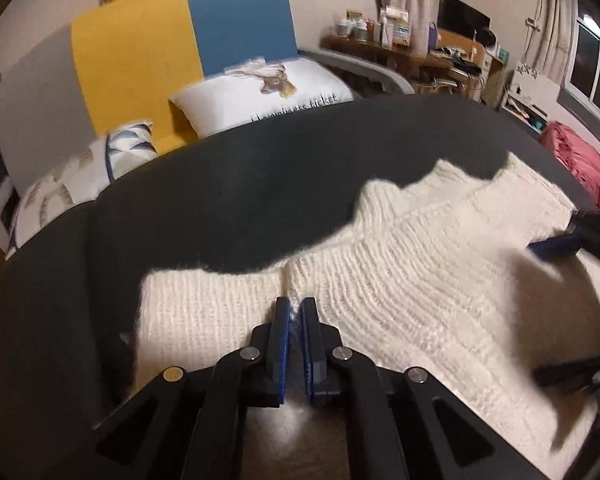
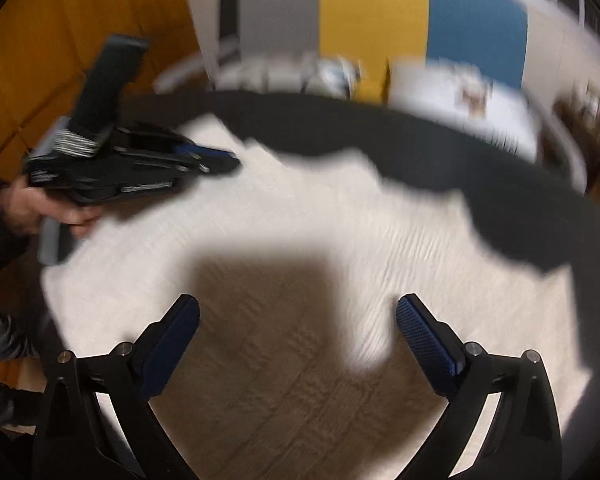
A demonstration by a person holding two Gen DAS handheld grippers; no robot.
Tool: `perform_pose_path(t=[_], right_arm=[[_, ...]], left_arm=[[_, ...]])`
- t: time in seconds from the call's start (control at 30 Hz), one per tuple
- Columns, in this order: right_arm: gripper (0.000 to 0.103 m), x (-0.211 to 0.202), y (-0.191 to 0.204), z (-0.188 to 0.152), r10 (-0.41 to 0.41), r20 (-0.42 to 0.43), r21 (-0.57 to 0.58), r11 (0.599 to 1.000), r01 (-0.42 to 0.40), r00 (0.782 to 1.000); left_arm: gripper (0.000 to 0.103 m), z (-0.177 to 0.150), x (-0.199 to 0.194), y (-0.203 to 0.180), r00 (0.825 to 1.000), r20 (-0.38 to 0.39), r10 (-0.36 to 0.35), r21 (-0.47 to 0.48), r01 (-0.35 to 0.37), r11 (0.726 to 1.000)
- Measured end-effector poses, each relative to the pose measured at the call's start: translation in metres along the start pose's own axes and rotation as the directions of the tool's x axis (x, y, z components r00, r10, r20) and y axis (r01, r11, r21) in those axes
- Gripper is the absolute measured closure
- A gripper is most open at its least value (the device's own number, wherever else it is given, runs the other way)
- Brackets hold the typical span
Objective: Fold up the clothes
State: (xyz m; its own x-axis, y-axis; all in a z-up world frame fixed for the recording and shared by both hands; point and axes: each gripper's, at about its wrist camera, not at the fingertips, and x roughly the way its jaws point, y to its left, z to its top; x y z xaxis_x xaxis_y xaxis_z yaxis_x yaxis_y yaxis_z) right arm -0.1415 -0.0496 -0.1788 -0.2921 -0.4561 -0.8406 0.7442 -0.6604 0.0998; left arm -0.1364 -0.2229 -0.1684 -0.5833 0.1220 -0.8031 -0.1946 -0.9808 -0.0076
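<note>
left gripper pinching cream knit on dark bed, right one wide above it

the left gripper (image 1: 296, 308) had its blue pads drawn almost together on a raised pinch of the cream knitted sweater (image 1: 400, 292), at a seam near its near-left part. the right gripper (image 2: 298, 312) hung over the knit with its fingers spread wide and nothing between them, its shadow falling on the wool below. in the left wrist view that gripper was cut off at the right edge, only a blue pad and dark linkage showing. the right wrist view was blurred, so knit detail and the far room were hard to read; there the left hand (image 2: 40, 208) gripped its tool's handle at the left.

the sweater lay flat, its long axis running from near left to far right in the left wrist view, ribbed edge towards the far right; its near part was hidden behind the gripper.

it rested on a dark sheet (image 1: 220, 200). beyond were a white printed pillow (image 1: 268, 96), a patterned cushion (image 1: 130, 148), a headboard (image 1: 180, 40) of grey, yellow and blue, a red blanket (image 1: 580, 164), a cluttered desk (image 1: 420, 56) with a monitor (image 1: 462, 20), and curtained windows.
</note>
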Motion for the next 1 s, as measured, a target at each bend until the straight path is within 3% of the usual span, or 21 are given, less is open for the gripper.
perform_pose_path(t=[0.03,0.1,0.17,0.27,0.43,0.57,0.63,0.73,0.83,0.93,1.0], right_arm=[[0.0,0.001,0.0,-0.004,0.0,0.025,-0.002,1.0,0.0,1.0],[0.0,0.0,0.001,-0.01,0.006,0.062,-0.001,1.0,-0.006,0.998],[0.0,-0.002,0.001,-0.014,0.013,0.09,0.001,1.0,-0.013,0.996],[0.0,-0.005,0.001,-0.017,0.017,0.115,-0.004,1.0,-0.017,0.993],[0.0,-0.019,0.003,-0.01,0.04,0.125,-0.006,0.999,-0.04,0.991],[0.0,-0.039,0.013,-0.006,0.182,0.174,0.021,0.982,-0.188,0.968],[0.0,-0.039,0.019,-0.006,0.228,0.161,0.034,0.971,-0.236,0.96],[0.0,-0.021,0.029,-0.013,0.141,0.092,0.028,0.989,-0.144,0.986],[0.0,-0.008,0.044,-0.023,0.046,0.071,-0.055,0.998,-0.042,0.996],[0.0,-0.004,0.058,-0.037,-0.017,0.115,-0.174,0.984,0.037,0.993],[0.0,-0.005,0.056,-0.038,-0.005,0.118,-0.182,0.983,0.027,0.993]], left_arm=[[0.091,0.001,-0.002,0.001,1.0,-0.002,-0.025,-0.006,0.025,1.0],[0.086,0.0,-0.01,0.014,0.995,-0.011,-0.099,-0.056,0.098,0.994],[0.085,-0.004,-0.024,0.037,0.984,0.005,-0.178,-0.172,0.176,0.969],[0.08,-0.026,-0.064,0.083,0.96,0.133,-0.247,-0.361,0.279,0.89],[0.069,-0.109,-0.123,0.124,0.927,0.22,-0.305,-0.488,0.375,0.788],[0.064,-0.165,-0.139,0.108,0.928,0.158,-0.339,-0.481,0.372,0.794],[0.059,-0.183,-0.143,0.094,0.914,0.134,-0.382,-0.464,0.399,0.791],[0.057,-0.192,-0.143,0.076,0.886,0.133,-0.445,-0.421,0.457,0.784],[0.056,-0.192,-0.136,0.073,0.873,0.132,-0.469,-0.417,0.479,0.773],[0.056,-0.192,-0.13,0.082,0.827,0.197,-0.527,-0.434,0.555,0.71],[0.057,-0.188,-0.127,0.089,0.802,0.241,-0.547,-0.438,0.592,0.676]])
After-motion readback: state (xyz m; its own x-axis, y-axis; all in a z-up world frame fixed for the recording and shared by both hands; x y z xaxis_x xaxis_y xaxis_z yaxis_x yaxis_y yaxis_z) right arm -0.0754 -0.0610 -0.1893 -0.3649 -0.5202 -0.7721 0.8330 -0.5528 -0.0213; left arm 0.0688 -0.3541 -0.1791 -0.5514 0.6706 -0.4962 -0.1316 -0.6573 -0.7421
